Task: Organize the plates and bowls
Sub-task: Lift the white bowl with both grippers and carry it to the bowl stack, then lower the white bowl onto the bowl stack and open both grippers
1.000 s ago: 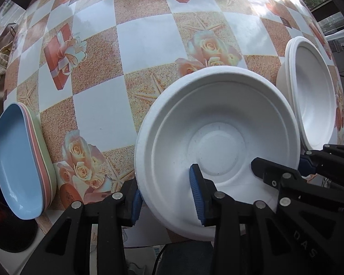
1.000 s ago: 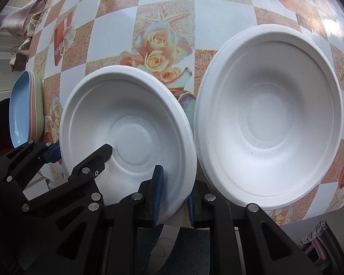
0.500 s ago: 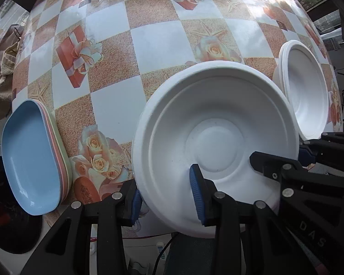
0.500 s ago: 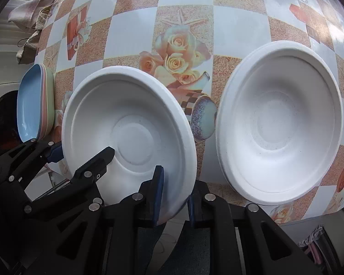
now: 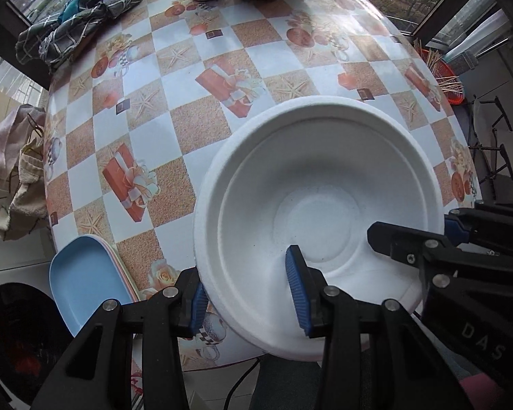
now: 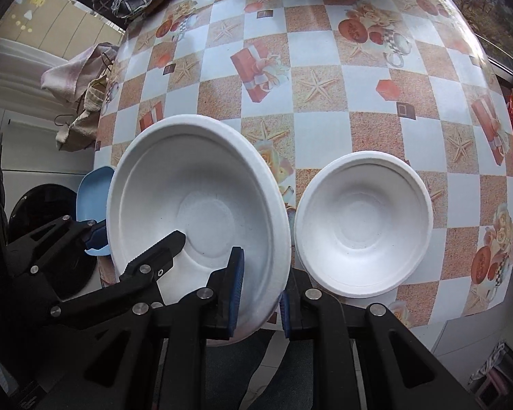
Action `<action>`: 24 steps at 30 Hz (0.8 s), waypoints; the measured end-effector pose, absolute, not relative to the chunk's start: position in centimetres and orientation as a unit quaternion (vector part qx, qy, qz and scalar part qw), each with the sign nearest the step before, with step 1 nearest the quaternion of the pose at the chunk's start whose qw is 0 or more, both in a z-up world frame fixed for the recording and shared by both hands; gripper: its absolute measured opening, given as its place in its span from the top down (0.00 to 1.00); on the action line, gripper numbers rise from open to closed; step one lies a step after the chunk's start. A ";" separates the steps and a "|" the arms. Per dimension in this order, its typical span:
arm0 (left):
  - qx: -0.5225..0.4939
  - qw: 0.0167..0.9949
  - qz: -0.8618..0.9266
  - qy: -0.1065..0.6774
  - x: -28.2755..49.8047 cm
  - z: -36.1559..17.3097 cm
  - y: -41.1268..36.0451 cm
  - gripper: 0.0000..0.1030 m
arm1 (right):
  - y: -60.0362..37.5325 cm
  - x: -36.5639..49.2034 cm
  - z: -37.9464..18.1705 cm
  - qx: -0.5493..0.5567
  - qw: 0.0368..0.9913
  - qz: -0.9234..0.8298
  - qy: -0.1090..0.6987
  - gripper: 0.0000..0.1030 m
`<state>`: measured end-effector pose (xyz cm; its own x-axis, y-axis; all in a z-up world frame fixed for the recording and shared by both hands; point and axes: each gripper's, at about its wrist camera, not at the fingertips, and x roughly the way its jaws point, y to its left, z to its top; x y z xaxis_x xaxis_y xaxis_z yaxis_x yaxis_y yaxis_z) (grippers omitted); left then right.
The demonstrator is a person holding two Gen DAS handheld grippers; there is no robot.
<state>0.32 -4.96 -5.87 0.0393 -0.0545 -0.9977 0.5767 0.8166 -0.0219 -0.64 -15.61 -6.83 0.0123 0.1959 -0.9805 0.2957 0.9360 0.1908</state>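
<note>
1. The right gripper [image 6: 258, 288] is clamped on the near rim of the lifted white bowl [image 6: 195, 205], one pad inside the wall and one outside, with the jaws nearly together.
2. The left gripper [image 5: 249, 290] straddles the same bowl's rim at its other side. Its jaws are opening; the inner pad stands clear of the wall in the left wrist view, so I judge it is letting go, though the outer pad sits right at the rim.
3. Both grippers point almost straight down over the near edge of the table [image 6: 325, 130], side by side, each showing in the other's camera.
4. The lifted bowl hangs tilted above the table, its base clear of the cloth.
5. A second white bowl [image 6: 362, 222] rests on the table just to the right of it, apart from it.
6. A stack of coloured plates [image 5: 85, 273], blue on top, lies at the table's near left corner.
7. The step in hand looks like carrying the lifted bowl toward its partner for nesting.
8. The next move calls for shifting it right, centring it above the resting bowl, levelling it, then lowering before release.
</note>
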 end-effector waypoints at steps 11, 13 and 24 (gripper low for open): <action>0.268 0.653 -0.298 0.643 -1.2 -8.7 -14.6 0.57 | -24.3 -5.2 -7.6 0.255 0.661 -0.145 0.691 0.80; 0.273 0.647 -0.303 0.644 -1.4 -9.4 -15.5 0.57 | -25.2 -5.6 -8.1 0.257 0.657 -0.153 0.692 0.80; 0.270 0.659 -0.300 0.634 -0.4 -8.5 -13.3 0.42 | -27.8 -6.8 -8.3 0.273 0.661 -0.170 0.678 0.01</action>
